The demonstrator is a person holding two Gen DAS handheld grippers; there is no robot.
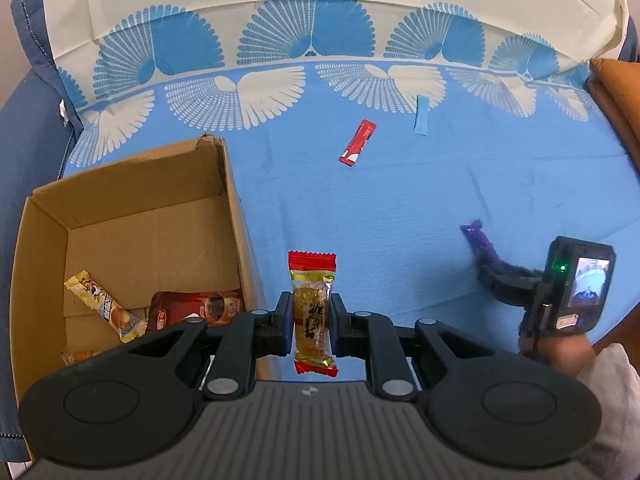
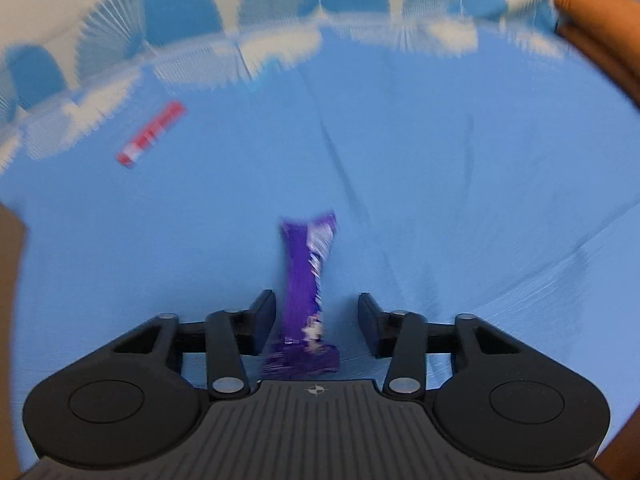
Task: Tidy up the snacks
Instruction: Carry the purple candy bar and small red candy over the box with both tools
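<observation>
My left gripper [image 1: 311, 322] is shut on a red-and-gold snack bar [image 1: 313, 312] and holds it upright just right of the open cardboard box [image 1: 236, 208]. The box holds a yellow packet [image 1: 105, 307], a dark red packet [image 1: 196, 309] and part of an orange one. My right gripper [image 2: 316, 322] is open, its fingers on either side of a purple snack bar [image 2: 306, 280] on the blue cloth; its left pad is close to the bar and its right pad stands apart. The right gripper also shows in the left wrist view [image 1: 490, 274] with the purple bar [image 1: 478, 238].
A red stick packet [image 1: 357, 142] [image 2: 152, 134] and a light blue stick packet [image 1: 421, 115] lie farther back on the blue patterned cloth [image 1: 400, 200]. An orange cushion [image 1: 616, 92] sits at the right edge. Dark blue fabric borders the left.
</observation>
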